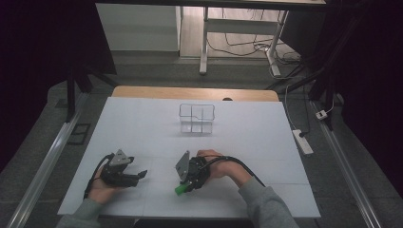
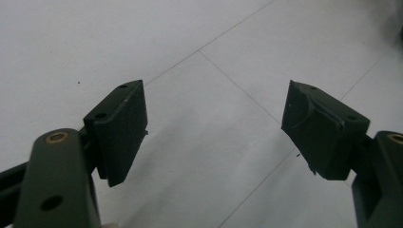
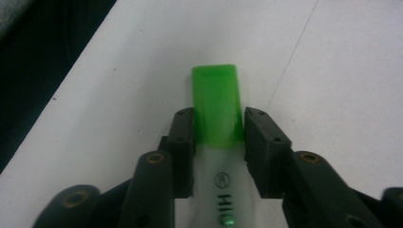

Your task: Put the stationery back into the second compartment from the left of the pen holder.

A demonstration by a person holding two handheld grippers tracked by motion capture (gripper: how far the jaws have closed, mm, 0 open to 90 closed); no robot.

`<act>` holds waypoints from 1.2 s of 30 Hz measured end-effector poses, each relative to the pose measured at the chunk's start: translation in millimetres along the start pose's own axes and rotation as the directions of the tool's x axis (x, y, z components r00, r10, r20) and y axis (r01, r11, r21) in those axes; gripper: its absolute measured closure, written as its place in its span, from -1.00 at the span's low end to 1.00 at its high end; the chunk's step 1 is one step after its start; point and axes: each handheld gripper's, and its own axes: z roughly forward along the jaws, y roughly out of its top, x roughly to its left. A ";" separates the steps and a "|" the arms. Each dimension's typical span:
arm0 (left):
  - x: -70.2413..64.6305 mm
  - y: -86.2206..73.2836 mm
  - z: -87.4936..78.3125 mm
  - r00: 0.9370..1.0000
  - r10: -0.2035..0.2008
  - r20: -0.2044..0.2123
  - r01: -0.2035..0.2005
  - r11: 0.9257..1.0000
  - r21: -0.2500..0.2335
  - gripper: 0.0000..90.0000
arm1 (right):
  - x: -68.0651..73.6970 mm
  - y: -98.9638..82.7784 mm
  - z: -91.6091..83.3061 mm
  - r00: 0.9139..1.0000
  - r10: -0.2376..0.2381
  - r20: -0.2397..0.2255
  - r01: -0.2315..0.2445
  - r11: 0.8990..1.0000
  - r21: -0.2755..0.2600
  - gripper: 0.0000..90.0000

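Observation:
A highlighter [image 3: 216,107] with a green cap and a white printed barrel lies on the white table, near the front edge. My right gripper [image 3: 218,130] is shut on it, a black pad against each side of the cap where it meets the barrel. From above, the green cap [image 1: 180,190] pokes out below the right gripper [image 1: 187,185], which points toward the table's front. My left gripper [image 1: 140,175] rests to the left, in a hand, pointing right. Its jaws stand wide open [image 2: 214,128] over bare table with nothing between them.
A clear plastic organiser [image 1: 196,118] with compartments stands at the middle back of the white table top [image 1: 266,137]. The table's front edge [image 3: 62,90] runs close beside the highlighter, with dark floor beyond. A power strip [image 1: 302,141] lies on the floor to the right.

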 end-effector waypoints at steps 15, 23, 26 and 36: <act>1.1 -0.5 -1.2 1.000 -0.002 -0.002 0.002 1.000 -0.003 -0.48 | 0.2 -2.1 -25.3 0.989 0.093 0.118 -0.079 0.990 -0.114 0.47; 1.4 -0.8 -1.5 1.000 -0.001 -0.004 0.001 1.000 -0.002 -0.48 | 0.3 -10.5 -46.8 0.962 0.191 0.194 -0.144 0.961 -0.236 0.47; 1.4 -0.8 -1.5 1.000 -0.001 -0.005 0.001 1.000 -0.003 -0.48 | -1.0 -12.5 -52.1 0.952 0.217 0.215 -0.159 0.953 -0.258 0.46; 1.4 -0.9 -1.9 1.000 0.001 -0.006 -0.001 1.000 -0.004 -0.48 | -1.3 -20.0 -64.4 0.915 0.306 0.264 -0.209 0.917 -0.339 0.46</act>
